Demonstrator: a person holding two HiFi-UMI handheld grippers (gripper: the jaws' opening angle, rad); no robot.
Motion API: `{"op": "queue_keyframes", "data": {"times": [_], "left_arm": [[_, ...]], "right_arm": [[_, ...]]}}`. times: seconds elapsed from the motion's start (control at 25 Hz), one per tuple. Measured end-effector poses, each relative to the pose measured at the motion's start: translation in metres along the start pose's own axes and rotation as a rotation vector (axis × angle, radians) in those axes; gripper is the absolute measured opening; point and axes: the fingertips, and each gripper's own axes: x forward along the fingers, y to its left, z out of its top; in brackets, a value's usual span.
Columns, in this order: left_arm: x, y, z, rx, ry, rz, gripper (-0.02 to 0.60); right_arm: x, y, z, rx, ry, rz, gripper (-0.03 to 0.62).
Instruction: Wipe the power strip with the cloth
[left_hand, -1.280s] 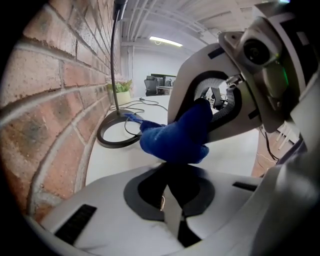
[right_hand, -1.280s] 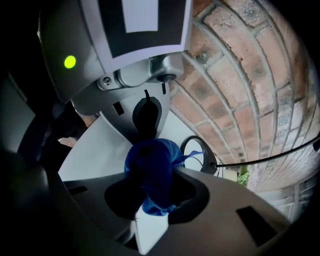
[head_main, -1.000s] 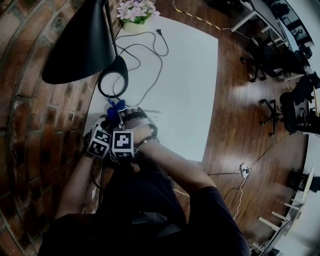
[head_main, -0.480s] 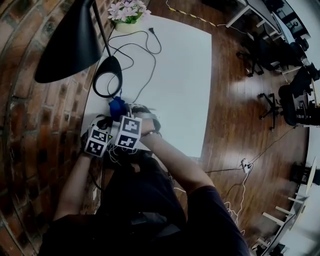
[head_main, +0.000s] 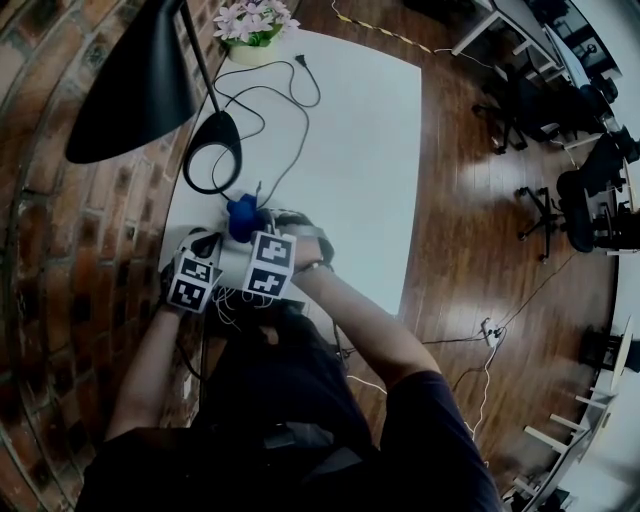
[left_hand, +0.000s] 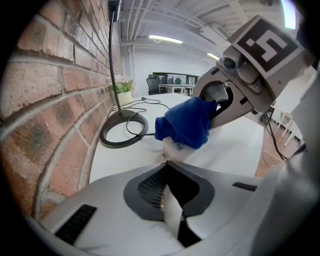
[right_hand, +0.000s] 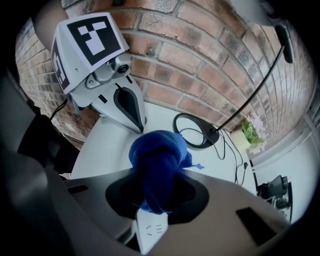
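R gripper (right_hand: 159, 202) tilts down (holds cloth (right_hand: 157, 150)).

The brick wall (head_main: 60, 230) shuts off the table's (head_main: 360, 150) left edge. Along it stand the lamp's ring base (head_main: 212, 152), a loose cable (head_main: 301, 63) and, far off, a flower pot (head_main: 250, 30). The black lamp shade (head_main: 130, 90) hangs overhead. Near left, the left gripper (left_hand: 167, 164) and right gripper (right_hand: 160, 175) crowd together over the power strip (right_hand: 150, 231) and blue cloth (right_hand: 159, 150). The table's right half lies bare, open to the wooden floor (head_main: 480, 230).
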Motion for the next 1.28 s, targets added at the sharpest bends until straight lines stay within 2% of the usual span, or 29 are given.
{"op": "queue_keyframes", "data": {"times": [0.2,0.64,1.04,1.2,1.28], "left_arm": [[0.000,0.001,0.001,-0.014,-0.008,0.001,0.009],[0.000,0.002,-0.002,-0.012,-0.002,0.007,0.009],[0.002,0.003,-0.002,-0.009,0.000,0.009,0.009],[0.000,0.002,-0.003,-0.010,-0.003,0.010,0.009],[0.001,0.002,-0.003,-0.009,-0.004,0.009,0.009]], "right_arm": [[-0.007,-0.007,-0.023,0.097,0.021,0.036,0.083],[-0.028,-0.014,-0.084,0.183,0.092,0.025,0.083],[-0.041,-0.017,-0.118,0.258,0.125,0.017,0.083],[-0.039,0.000,-0.171,0.210,0.284,0.045,0.083],[-0.042,0.009,-0.192,0.251,0.259,0.022,0.086]]}}
